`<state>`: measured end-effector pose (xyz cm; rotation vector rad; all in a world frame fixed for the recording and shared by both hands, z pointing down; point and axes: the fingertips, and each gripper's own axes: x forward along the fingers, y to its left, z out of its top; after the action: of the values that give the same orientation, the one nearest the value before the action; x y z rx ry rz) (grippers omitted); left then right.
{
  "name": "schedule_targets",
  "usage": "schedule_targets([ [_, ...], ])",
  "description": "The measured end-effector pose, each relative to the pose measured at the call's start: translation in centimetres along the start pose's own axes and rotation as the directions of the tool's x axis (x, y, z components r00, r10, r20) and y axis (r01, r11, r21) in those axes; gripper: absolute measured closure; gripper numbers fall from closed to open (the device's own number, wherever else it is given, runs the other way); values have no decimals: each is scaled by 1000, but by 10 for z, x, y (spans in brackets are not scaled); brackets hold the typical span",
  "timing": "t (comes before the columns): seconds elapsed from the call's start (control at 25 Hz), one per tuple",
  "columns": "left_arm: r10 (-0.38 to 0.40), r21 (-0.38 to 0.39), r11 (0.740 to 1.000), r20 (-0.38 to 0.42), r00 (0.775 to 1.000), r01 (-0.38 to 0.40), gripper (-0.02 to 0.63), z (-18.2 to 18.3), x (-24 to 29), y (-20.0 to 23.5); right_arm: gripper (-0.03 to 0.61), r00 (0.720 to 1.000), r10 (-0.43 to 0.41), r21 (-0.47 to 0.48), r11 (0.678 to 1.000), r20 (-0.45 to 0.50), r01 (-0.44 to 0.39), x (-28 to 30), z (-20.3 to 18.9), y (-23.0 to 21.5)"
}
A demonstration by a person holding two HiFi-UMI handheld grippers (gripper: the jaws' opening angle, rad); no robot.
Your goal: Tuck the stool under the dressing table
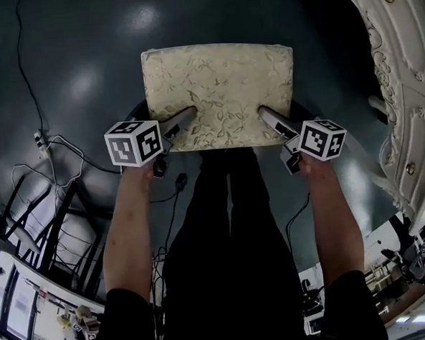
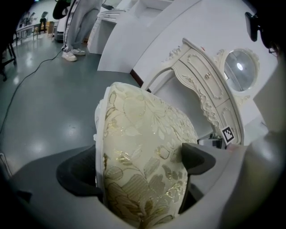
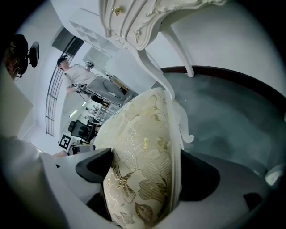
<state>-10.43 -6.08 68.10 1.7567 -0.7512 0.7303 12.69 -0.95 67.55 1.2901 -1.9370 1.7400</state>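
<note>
While the stool (image 1: 219, 93) is clamped, status reads:
Left gripper (image 2: 140, 165): fingers wide, pressing the stool between them.
Right gripper (image 3: 145, 172): likewise gripping the stool.
Dressing table (image 1: 411, 125): beyond the right fingers, apart from the stool.

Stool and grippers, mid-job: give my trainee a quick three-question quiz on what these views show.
1. True or false: the stool already stands under the dressing table.
2. What does the left gripper hold between its jaws? A) a cable B) the stool C) nothing
3. Fill in: in the head view, the dressing table is at the picture's ___ edge.
Key: 1 false; 2 B; 3 right.
</note>
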Motion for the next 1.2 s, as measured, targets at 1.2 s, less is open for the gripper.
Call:
schedule_targets([
  [1.2, 25, -9, 1000, 89, 996, -24, 44, -3, 0, 3, 132, 996, 83, -15, 997, 46, -82, 7, -2, -8],
])
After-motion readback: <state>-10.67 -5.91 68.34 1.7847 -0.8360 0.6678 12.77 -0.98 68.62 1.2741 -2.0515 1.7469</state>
